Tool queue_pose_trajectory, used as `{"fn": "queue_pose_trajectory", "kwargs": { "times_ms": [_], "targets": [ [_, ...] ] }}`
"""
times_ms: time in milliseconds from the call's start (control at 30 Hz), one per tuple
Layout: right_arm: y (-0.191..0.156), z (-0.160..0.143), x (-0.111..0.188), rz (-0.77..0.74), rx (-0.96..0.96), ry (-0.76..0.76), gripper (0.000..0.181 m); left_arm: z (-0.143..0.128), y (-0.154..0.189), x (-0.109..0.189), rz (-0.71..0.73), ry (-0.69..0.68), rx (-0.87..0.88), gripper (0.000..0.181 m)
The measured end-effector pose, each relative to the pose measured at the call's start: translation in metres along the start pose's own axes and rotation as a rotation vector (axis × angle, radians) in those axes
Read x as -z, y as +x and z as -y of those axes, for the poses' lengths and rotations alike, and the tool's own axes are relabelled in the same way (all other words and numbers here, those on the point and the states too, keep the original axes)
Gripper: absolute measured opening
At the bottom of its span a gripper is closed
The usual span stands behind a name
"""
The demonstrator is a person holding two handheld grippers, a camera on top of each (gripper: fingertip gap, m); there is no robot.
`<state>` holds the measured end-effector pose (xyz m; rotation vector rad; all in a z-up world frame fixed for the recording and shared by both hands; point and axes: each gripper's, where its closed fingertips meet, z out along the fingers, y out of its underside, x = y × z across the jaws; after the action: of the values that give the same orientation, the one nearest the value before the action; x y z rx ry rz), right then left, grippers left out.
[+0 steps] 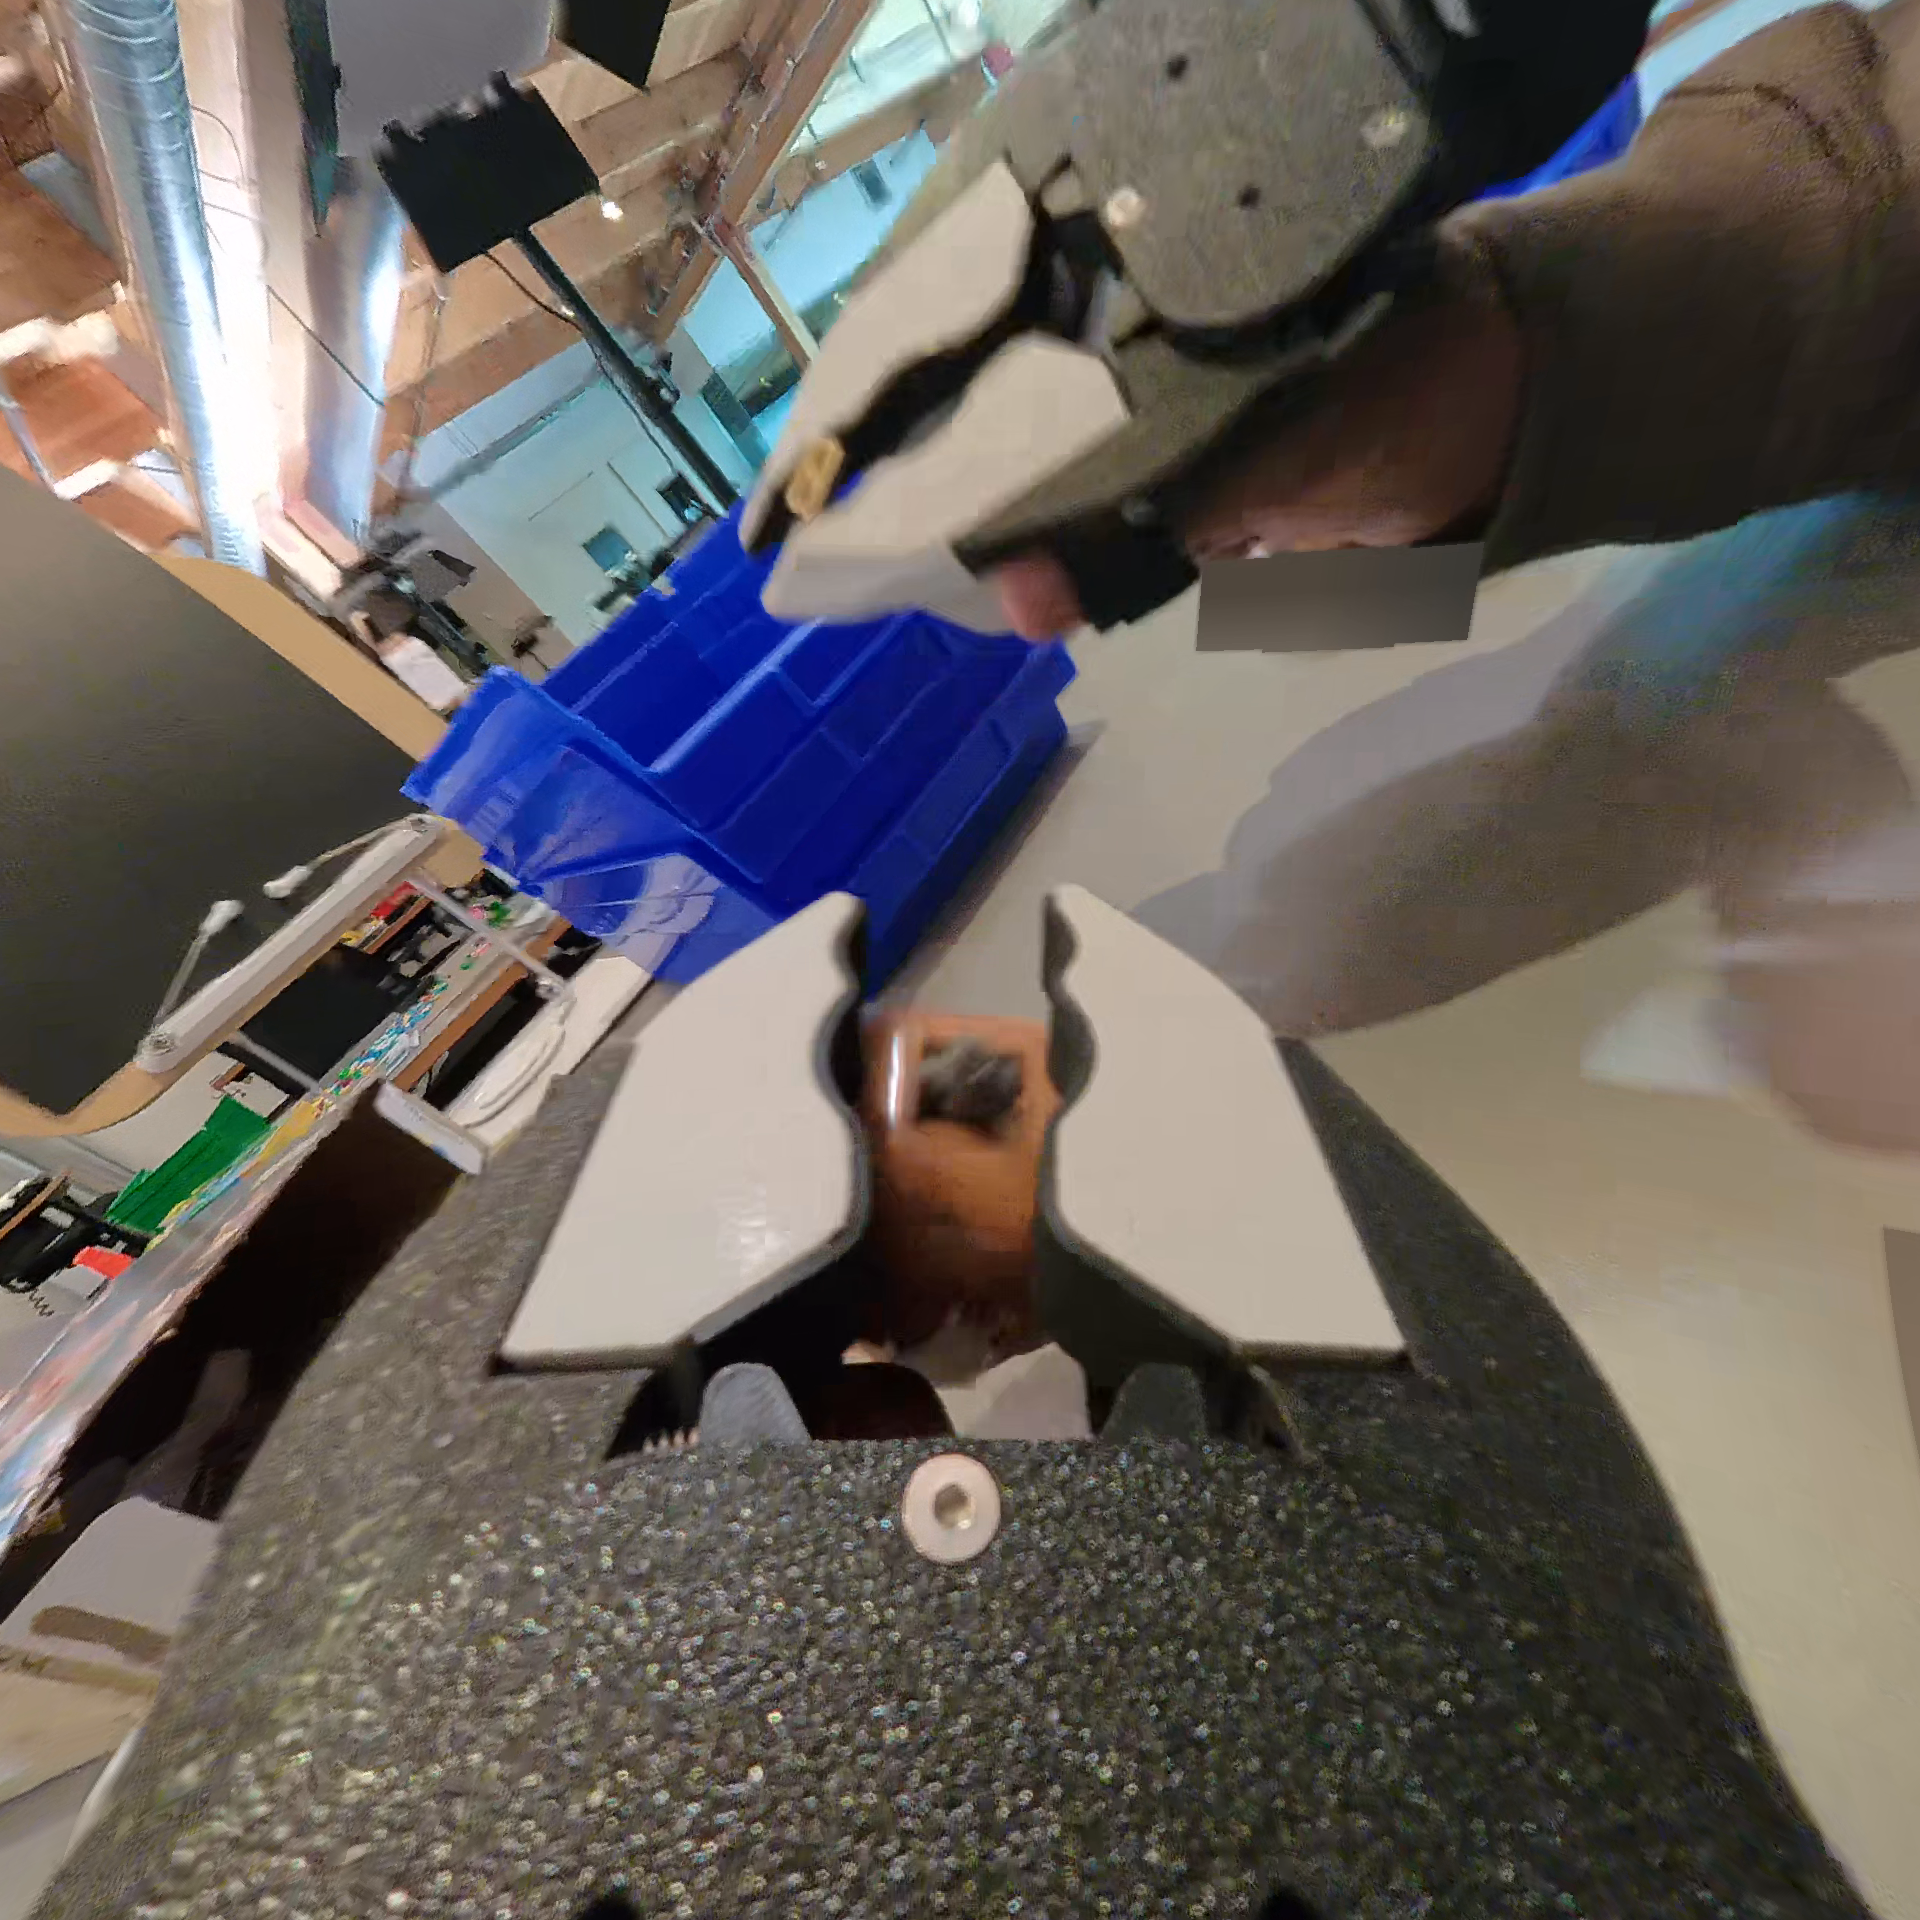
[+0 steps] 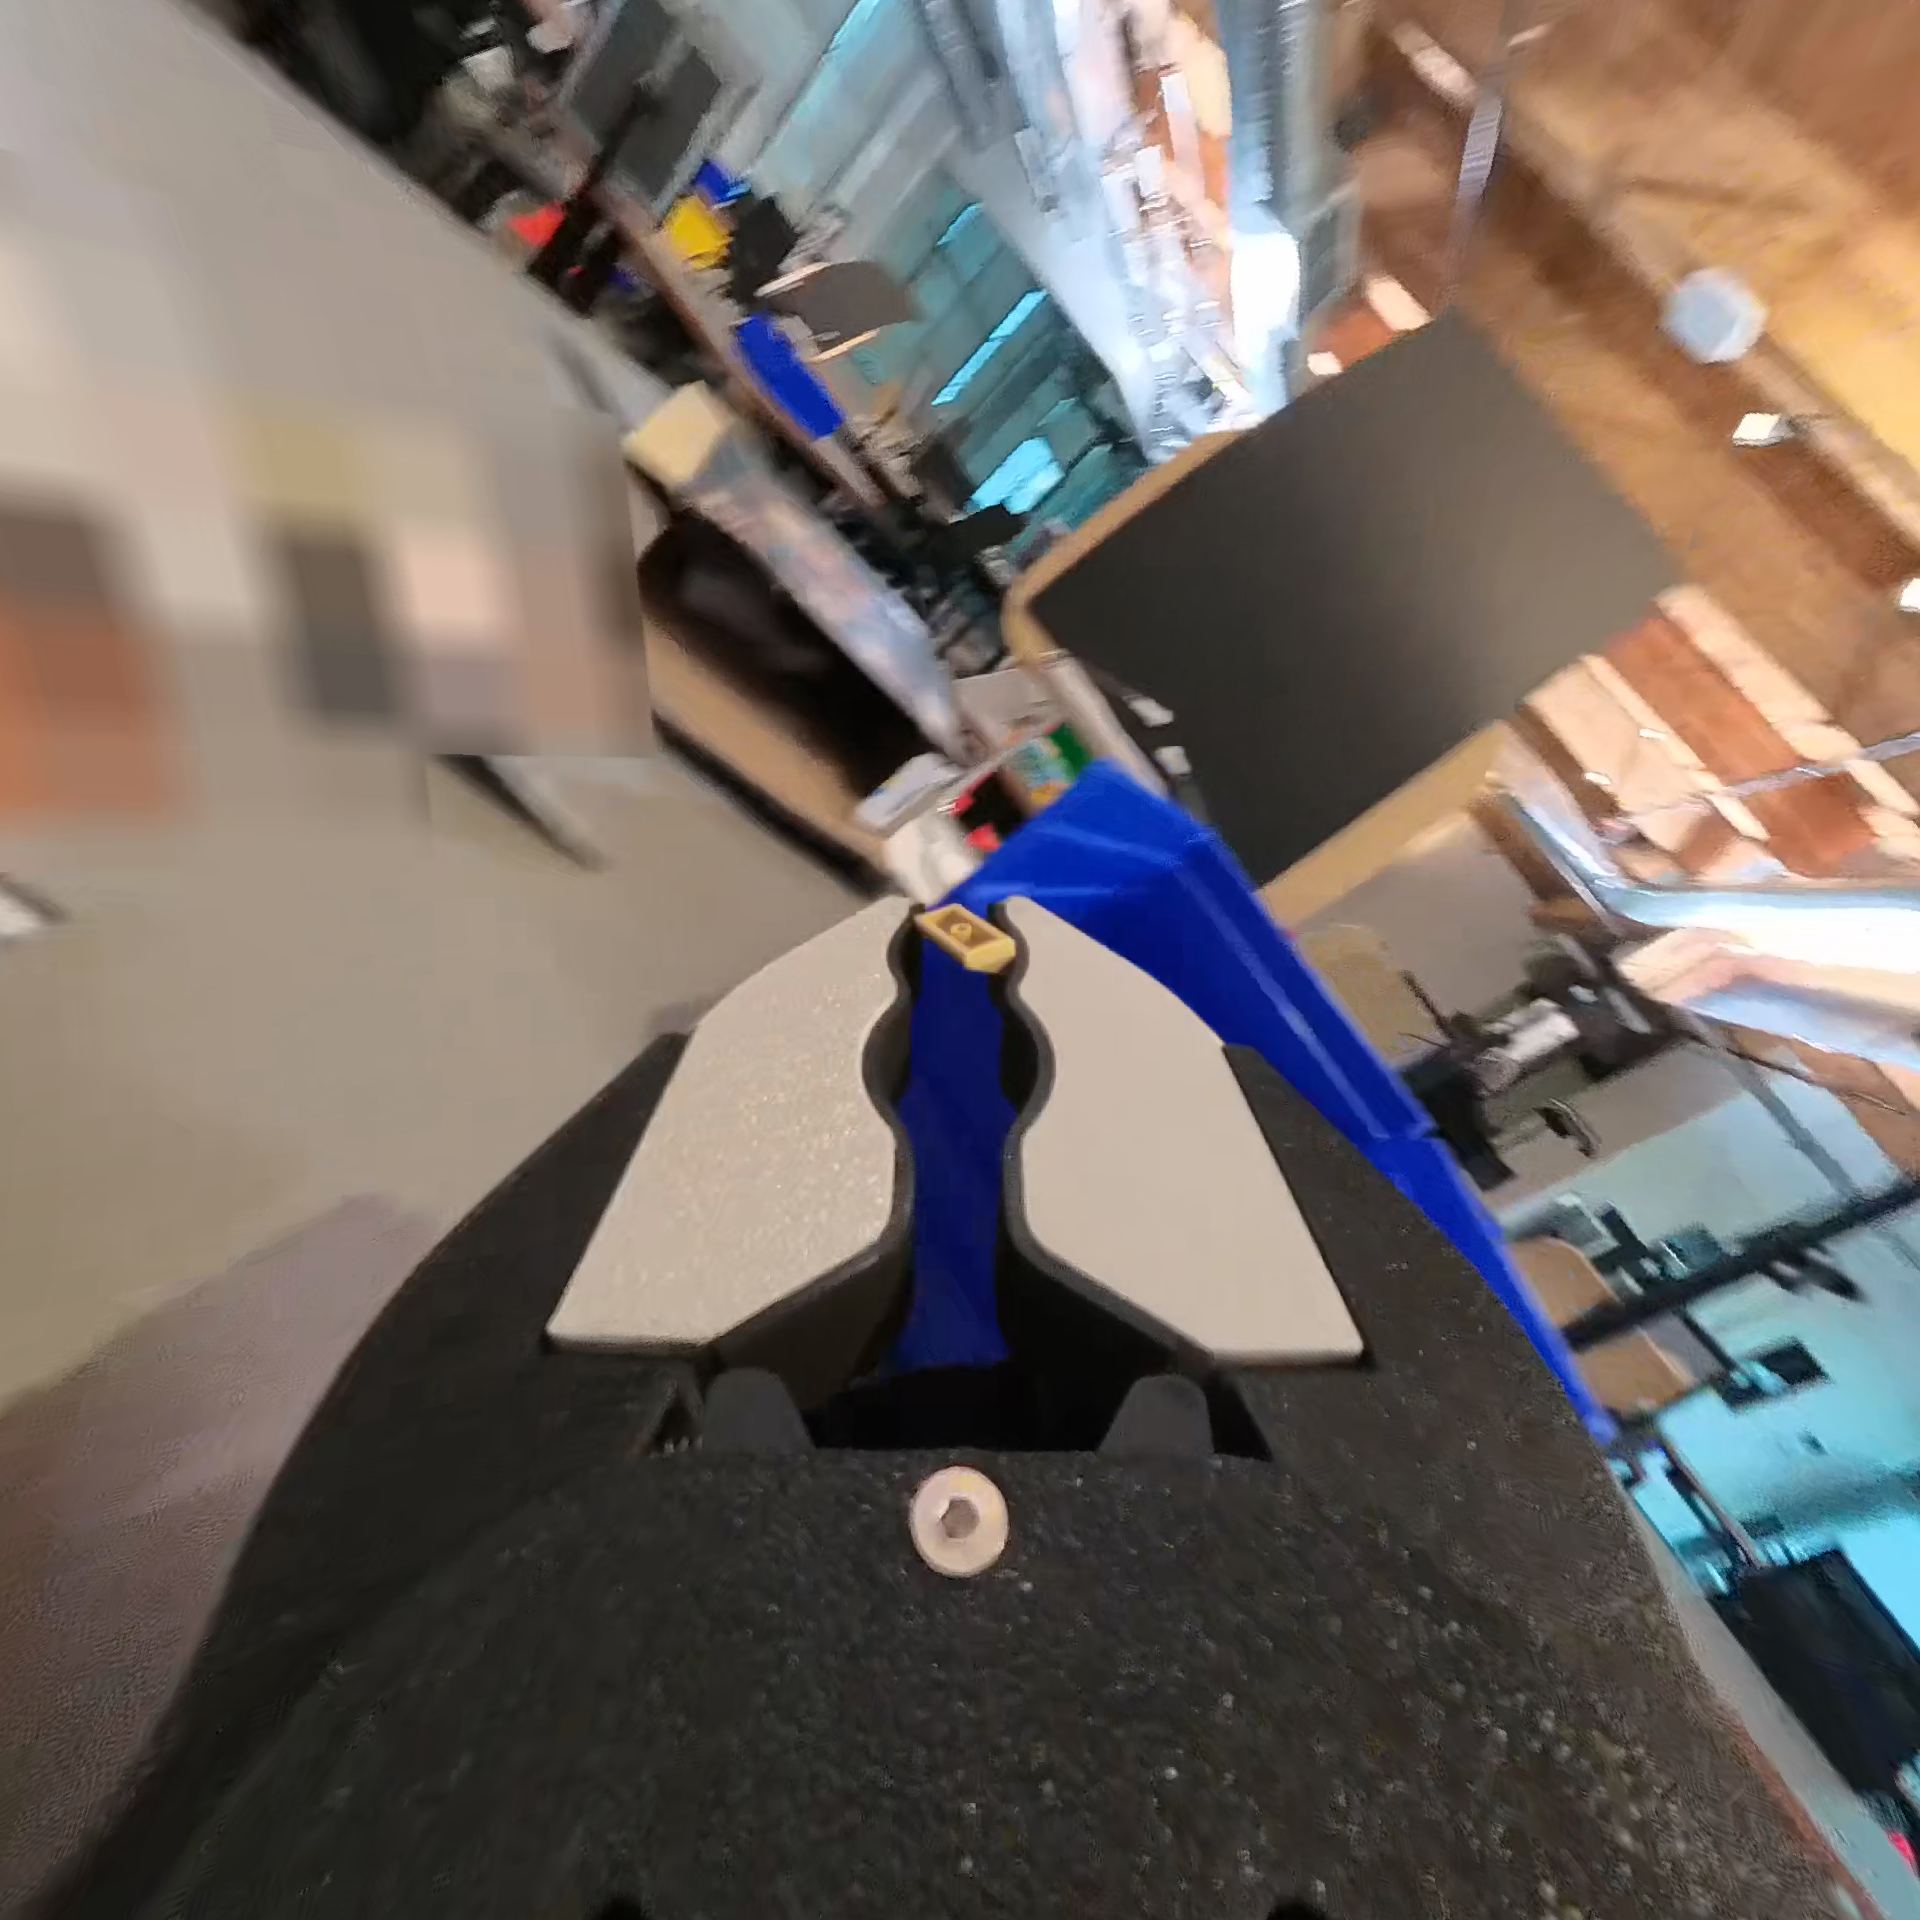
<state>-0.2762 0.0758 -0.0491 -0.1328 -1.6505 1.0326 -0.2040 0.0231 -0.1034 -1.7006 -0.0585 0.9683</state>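
Small tan brick (image 2: 966,937) pinched at the jaw tips of the right gripper (image 2: 961,940), held over the blue bin (image 2: 1132,883).

A slip is judged possible from so slight a purchase. The left gripper (image 1: 951,935), jaws apart and empty, is seen only in its own view, above the grey bench (image 1: 1558,1403).

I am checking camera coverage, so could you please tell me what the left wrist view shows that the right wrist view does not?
Only the left wrist view shows the open left gripper, with a blurred brown-orange object between its fingers, and the person's grey sleeve.

Only the right wrist view shows the small tan plastic brick's hollow underside close up.

Both show the right gripper shut on that brick, the stacked blue plastic bins and the grey tabletop.
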Motion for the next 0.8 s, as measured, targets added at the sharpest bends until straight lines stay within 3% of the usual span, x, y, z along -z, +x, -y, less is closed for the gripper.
{"fn": "queue_pose_trajectory", "kwargs": {
  "times_ms": [67,133,200,300,500,800],
  "targets": [
    [0.044,0.011,-0.007,-0.117,-0.06,0.012,0.012,0.006,-0.009,0.004,0.051,0.038,0.035,0.007],
    [0.08,0.01,-0.022,-0.191,-0.112,-0.014,0.012,0.002,-0.017,0.004,0.073,0.029,0.1,0.004],
    [0.099,-0.007,-0.043,-0.201,-0.178,-0.075,0.012,-0.017,-0.015,-0.001,0.044,-0.063,0.152,0.008],
    [0.101,-0.037,-0.059,-0.169,-0.306,-0.156,0.012,-0.025,-0.015,-0.002,0.05,-0.108,0.146,0.014],
    [0.106,-0.089,-0.071,-0.145,-0.365,-0.375,0.013,-0.026,-0.022,-0.002,0.061,-0.104,0.217,0.027],
    [0.119,-0.098,-0.069,-0.178,-0.444,-0.359,0.029,-0.031,-0.023,-0.002,0.067,-0.127,0.236,0.031]
  ]
}}
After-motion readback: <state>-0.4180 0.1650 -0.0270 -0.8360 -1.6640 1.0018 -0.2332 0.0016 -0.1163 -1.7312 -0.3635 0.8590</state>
